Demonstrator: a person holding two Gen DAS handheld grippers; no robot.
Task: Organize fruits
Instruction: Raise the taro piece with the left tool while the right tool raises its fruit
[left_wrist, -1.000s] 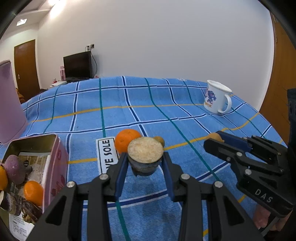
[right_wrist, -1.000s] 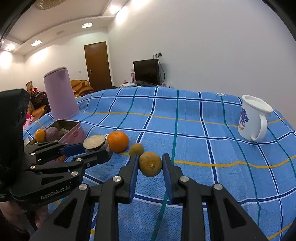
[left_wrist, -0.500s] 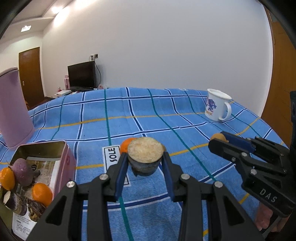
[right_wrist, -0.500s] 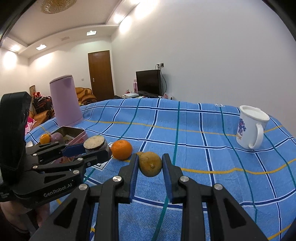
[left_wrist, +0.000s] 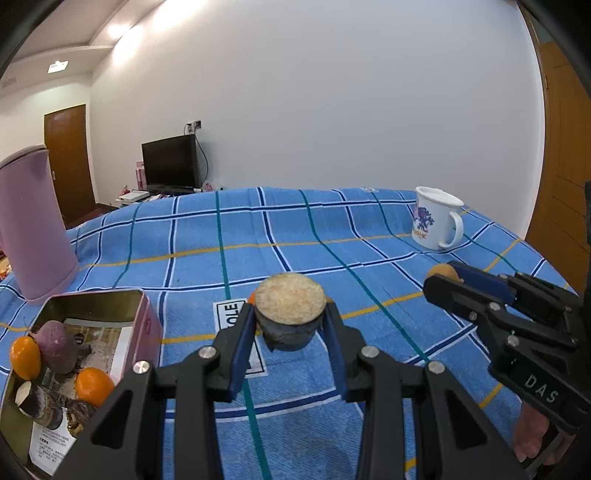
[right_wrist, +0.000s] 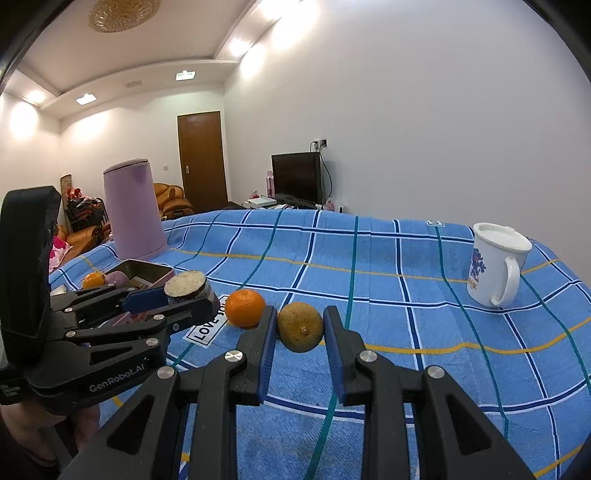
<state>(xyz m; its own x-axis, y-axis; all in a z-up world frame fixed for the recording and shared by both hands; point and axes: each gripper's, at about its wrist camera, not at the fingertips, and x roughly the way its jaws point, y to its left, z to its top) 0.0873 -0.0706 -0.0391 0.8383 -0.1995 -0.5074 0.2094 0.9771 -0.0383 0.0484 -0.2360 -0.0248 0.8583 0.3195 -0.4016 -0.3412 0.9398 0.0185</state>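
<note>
Tin box (left_wrist: 147, 321) near table's left edge holds oranges (left_wrist: 92, 386), purple sweet potato (left_wrist: 59, 347), cut pieces. Left gripper (left_wrist: 290, 325) clamps a cut yam piece (left_wrist: 290, 314) above table; right gripper (right_wrist: 300, 328) grips a brownish fruit (right_wrist: 300, 326). Loose orange (right_wrist: 245, 308) on cloth.

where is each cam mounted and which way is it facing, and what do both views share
Left wrist: sits on the left tool, looking forward across the blue plaid cloth toward the white wall; its own fingers clamp a cut purple yam piece, and the right tool shows at right.
Right wrist: sits on the right tool, looking across the cloth toward the door; its fingers clamp a brownish citrus fruit, and the left tool shows at left.
Shared: white mug, purple kettle, metal tin, television.
</note>
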